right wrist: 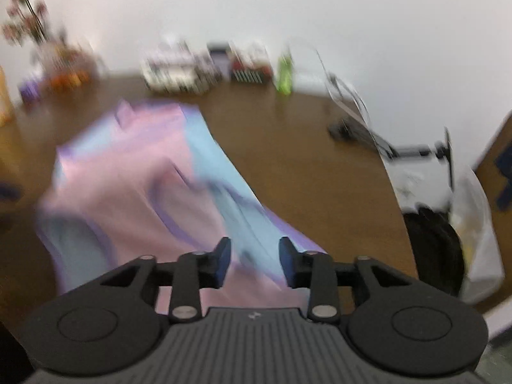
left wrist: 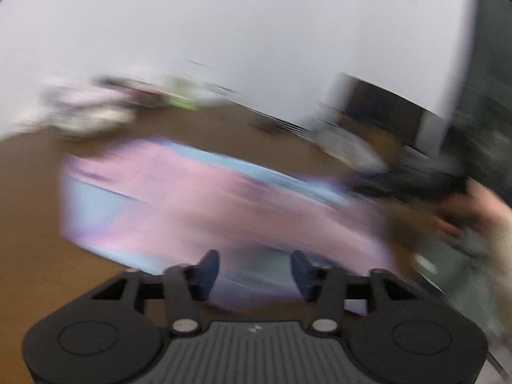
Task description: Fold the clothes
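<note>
One garment (right wrist: 134, 185) is all we can count for the task: a pink piece with pale blue panels and a purple edge, lying on the brown table (right wrist: 304, 147). Both views are smeared by motion, so we read its shape only roughly. It looks partly folded to us, with a blue strip doubled along the side away from the pink body and a raised crease in the middle, but the outline is loose and uneven. We judge the fold as begun and not finished; squaring up and at least one more fold seem left.

Two grippers are ours. Our left gripper (left wrist: 254, 270) has its jaws apart with nothing pinched; cloth shows behind the gap, and we cannot tell whether the pads brush it. Our right gripper (right wrist: 254, 260) also stands parted, somewhat narrower, over the near blue and purple edge of the garment, gripping nothing.

Beyond the garment, along the wall, we count one green bottle (right wrist: 284, 73), one blurred cluster of boxes (right wrist: 192, 67) and one flowering plant (right wrist: 28, 22). To the right of the garment, off the table edge, sits one white bag (right wrist: 473, 224) over something black. One hand (left wrist: 480, 217) shows at the right rim of the left view.
</note>
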`<state>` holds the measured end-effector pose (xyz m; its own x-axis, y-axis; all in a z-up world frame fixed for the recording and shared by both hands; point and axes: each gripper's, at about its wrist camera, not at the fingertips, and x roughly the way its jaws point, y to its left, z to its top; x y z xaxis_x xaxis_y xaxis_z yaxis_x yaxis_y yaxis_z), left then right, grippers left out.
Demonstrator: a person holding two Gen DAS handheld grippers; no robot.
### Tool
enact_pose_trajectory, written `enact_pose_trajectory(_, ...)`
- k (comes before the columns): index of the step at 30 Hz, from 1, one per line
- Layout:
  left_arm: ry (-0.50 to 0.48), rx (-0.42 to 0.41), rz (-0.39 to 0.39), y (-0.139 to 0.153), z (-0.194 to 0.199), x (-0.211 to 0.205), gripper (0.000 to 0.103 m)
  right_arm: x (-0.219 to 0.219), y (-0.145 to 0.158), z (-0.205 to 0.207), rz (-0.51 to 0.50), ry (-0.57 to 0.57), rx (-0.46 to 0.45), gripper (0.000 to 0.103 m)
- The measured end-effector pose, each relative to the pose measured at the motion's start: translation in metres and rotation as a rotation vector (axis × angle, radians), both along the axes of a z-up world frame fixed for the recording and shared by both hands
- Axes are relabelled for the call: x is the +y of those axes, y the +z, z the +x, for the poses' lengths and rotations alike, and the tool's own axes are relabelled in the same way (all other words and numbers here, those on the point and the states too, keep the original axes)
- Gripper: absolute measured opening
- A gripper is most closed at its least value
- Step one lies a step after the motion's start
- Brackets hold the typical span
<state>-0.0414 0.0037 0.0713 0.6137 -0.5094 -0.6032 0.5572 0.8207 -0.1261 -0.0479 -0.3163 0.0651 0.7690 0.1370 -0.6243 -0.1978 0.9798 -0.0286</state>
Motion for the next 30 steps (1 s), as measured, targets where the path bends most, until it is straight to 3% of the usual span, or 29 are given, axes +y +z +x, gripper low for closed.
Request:
enact_pose_trajectory(2, 0.227, -0.001, 0.049, -0.007, 0.043, 0.028, 0.051, 0.016, 0.010, 0.018, -0.010, 0.063, -0.031, 0.042)
enact_pose_trajectory(4, 0.365, 0.013, 0.092, -0.016, 0.079, 0.045, 0.049, 0.045, 0.017, 0.057, -0.056, 0.160, -0.050, 0.043)
enact_pose_trajectory(6, 0.414, 0.014, 0.089, -0.024, 0.104, 0.054, 0.049, 0.073, 0.021, 0.105, -0.082, 0.283, -0.063, 0.047)
enact_pose_trajectory(7, 0.435, 0.020, 0.082, -0.028, 0.115, 0.057, 0.050, 0.084, 0.022, 0.129, -0.083, 0.336, -0.069, 0.056)
enact_pose_trajectory(10, 0.417, 0.050, 0.054, -0.039, 0.144, 0.052, 0.050, 0.117, 0.013, 0.211, -0.072, 0.465, -0.042, 0.059)
enact_pose_trajectory(13, 0.369, 0.041, 0.128, -0.042, 0.186, 0.040, 0.050, 0.144, 0.001, 0.274, -0.133, 0.507, 0.014, 0.053)
enact_pose_trajectory(17, 0.290, 0.012, 0.240, -0.047, 0.237, 0.036, 0.050, 0.154, -0.013, 0.298, -0.239, 0.541, 0.060, 0.051)
enact_pose_trajectory(19, 0.259, 0.030, 0.227, -0.053, 0.250, 0.037, 0.050, 0.147, -0.019, 0.306, -0.238, 0.525, 0.084, 0.050)
enact_pose_trajectory(21, 0.233, 0.040, 0.197, -0.058, 0.260, 0.039, 0.049, 0.139, -0.028, 0.318, -0.214, 0.479, 0.111, 0.042)
enact_pose_trajectory(23, 0.215, 0.013, 0.187, -0.059, 0.258, 0.036, 0.036, 0.134, -0.035, 0.325, -0.165, 0.470, 0.120, 0.026)
enact_pose_trajectory(25, 0.186, -0.032, 0.191, -0.061, 0.251, 0.031, 0.003, 0.131, -0.040, 0.329, -0.098, 0.482, 0.130, 0.010)
enact_pose_trajectory(26, 0.175, -0.060, 0.215, -0.062, 0.246, 0.028, 0.003, 0.131, -0.041, 0.331, -0.066, 0.484, 0.134, 0.004)
enact_pose_trajectory(28, 0.192, -0.123, 0.298, -0.066, 0.229, 0.023, 0.001, 0.131, -0.041, 0.334, -0.002, 0.479, 0.149, 0.003)
enact_pose_trajectory(30, 0.213, -0.135, 0.331, -0.067, 0.203, 0.030, 0.001, 0.136, -0.040, 0.333, 0.045, 0.486, 0.162, 0.003)
